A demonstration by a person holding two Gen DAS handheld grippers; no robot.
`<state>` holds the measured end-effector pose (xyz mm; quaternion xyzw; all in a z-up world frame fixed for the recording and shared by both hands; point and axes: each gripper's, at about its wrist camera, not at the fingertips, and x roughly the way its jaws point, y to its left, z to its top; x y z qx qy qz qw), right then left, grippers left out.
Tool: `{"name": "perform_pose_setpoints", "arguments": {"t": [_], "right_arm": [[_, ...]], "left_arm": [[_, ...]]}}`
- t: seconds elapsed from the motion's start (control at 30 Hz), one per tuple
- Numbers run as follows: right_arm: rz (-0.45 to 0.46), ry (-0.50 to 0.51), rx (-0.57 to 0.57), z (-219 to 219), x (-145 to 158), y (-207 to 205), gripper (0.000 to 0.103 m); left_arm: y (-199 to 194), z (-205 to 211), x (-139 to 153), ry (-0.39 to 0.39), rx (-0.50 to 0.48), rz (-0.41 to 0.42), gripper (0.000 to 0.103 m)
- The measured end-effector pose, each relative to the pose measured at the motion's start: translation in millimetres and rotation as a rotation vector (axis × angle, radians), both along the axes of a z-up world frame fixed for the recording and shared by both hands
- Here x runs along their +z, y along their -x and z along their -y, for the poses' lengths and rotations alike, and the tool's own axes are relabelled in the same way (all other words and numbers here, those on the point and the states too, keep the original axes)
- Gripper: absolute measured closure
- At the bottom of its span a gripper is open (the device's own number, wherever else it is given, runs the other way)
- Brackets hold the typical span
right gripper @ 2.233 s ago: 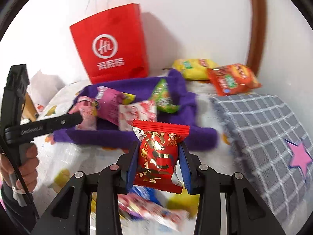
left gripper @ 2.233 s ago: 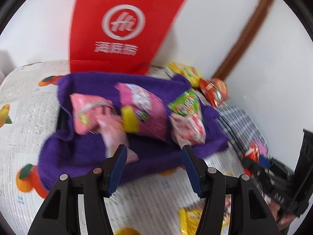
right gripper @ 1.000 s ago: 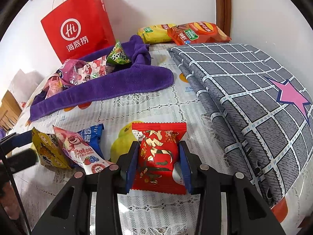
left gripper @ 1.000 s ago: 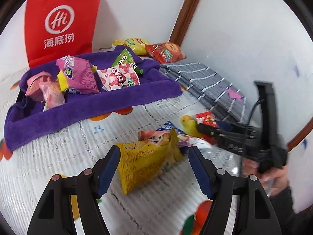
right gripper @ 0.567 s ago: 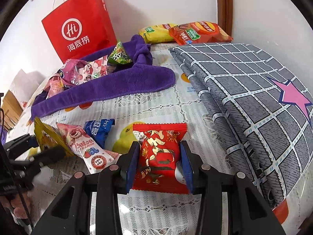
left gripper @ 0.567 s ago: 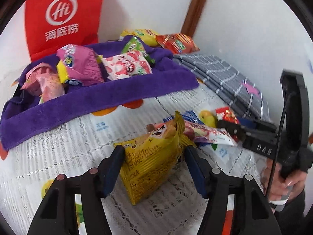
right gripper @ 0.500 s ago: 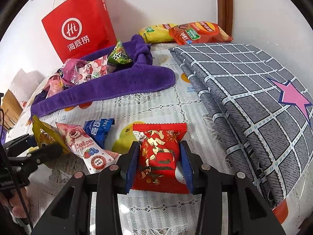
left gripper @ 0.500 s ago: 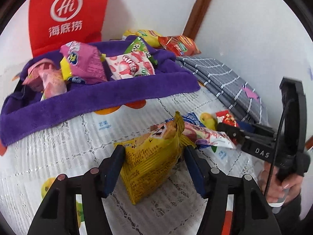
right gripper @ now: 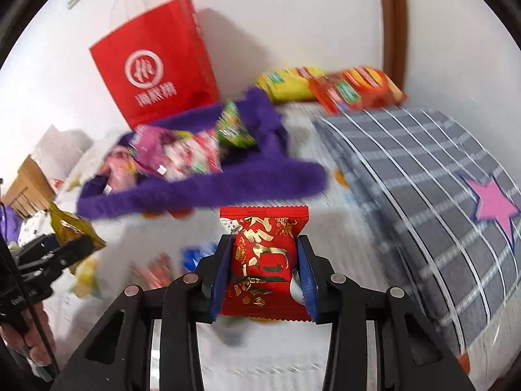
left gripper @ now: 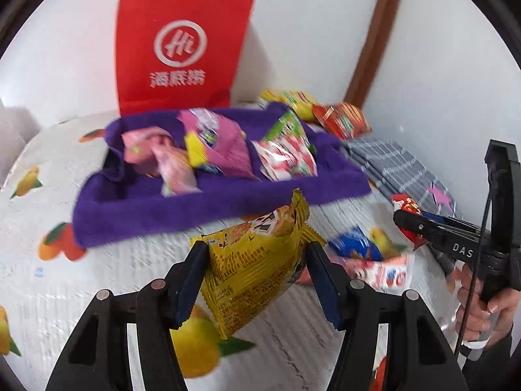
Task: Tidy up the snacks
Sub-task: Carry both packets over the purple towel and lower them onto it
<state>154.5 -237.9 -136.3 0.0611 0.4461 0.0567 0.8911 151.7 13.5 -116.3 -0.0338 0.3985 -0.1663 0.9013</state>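
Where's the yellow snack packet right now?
In the left wrist view the yellow snack packet sits low and central, pinched between the left tongs, lifted in front of the purple towel, with the blue packet at its right.

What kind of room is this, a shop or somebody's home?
Probably a home: a table with a fruit-print tablecloth, a folded grey checked blanket, a red paper shopping bag against the wall.
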Motion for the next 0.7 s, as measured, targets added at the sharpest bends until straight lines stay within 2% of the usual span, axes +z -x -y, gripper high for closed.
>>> {"name": "perform_pose_setpoints", "arguments": {"t": [0.23, 0.43, 0.6, 0.7], "right_arm": [[0.063, 0.002, 0.053, -35.5, 26.6, -36.0, 0.064], [0.087, -0.031, 0.062, -49.6, 42.6, -76.9, 0.064], [0.104, -0.050, 0.057, -53.8, 54.7, -108.2, 0.064], [0.100, -0.095, 0.049, -56.5, 53.4, -128.5, 0.064]], "left_arm": [[-22.4, -25.1, 16.9, -0.017, 0.089, 0.039, 0.043], [-51.6, -42.9, 28.5, -0.018, 0.157, 0.038, 0.043], [-79.9, -51.9, 43.3, 0.014, 0.196, 0.041, 0.043], [-95.9, -51.9, 45.6, 0.049, 0.213, 0.026, 0.043]]}}
